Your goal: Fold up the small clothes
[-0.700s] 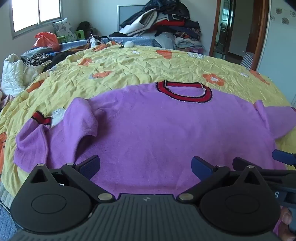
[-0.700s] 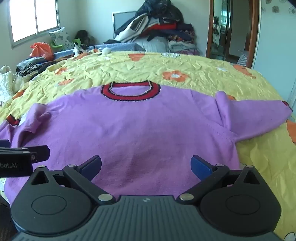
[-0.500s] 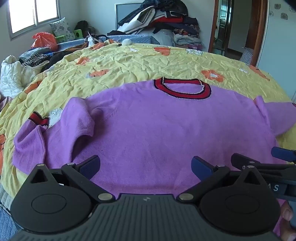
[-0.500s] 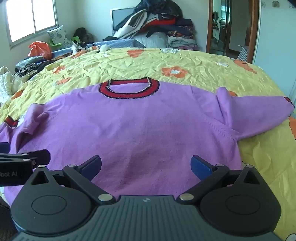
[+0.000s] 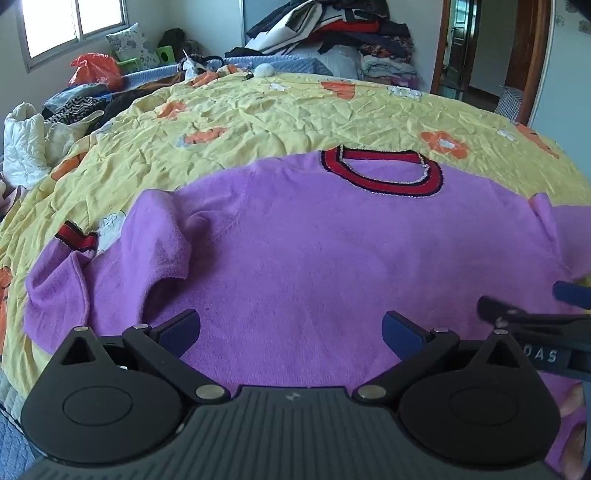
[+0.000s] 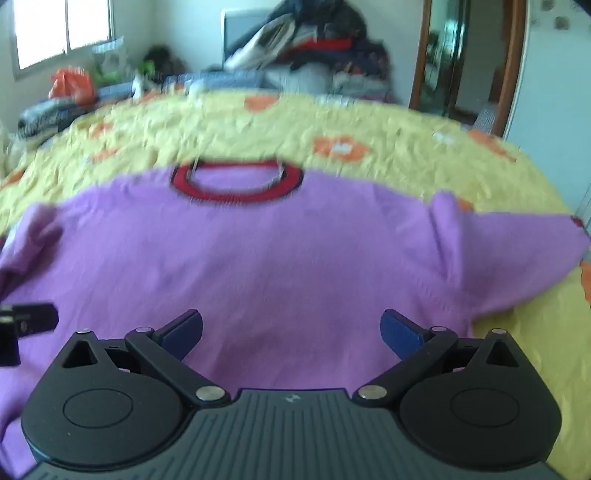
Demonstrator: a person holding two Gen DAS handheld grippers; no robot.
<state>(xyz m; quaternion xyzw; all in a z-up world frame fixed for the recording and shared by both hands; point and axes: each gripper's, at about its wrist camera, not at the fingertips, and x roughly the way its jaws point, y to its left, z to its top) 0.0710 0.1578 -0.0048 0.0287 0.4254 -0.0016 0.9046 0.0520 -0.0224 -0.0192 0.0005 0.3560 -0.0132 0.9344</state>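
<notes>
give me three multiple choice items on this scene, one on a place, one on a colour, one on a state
1. Where does the sweater lie?
A. on the yellow quilt
B. on the clothes pile
C. on the floor

2. What colour is the collar?
A. green
B. red with dark edging
C. white

3. How do the left tongs stand?
A. shut on a sleeve
B. shut on the collar
C. open, holding nothing

Answers:
1. A, the purple body lies spread over the flowered quilt, front up.
2. B, a red band rims the neck opening in both views.
3. C, the two blue pads sit wide apart over the hem with no cloth between them; the right tongs stand the same way.
</notes>
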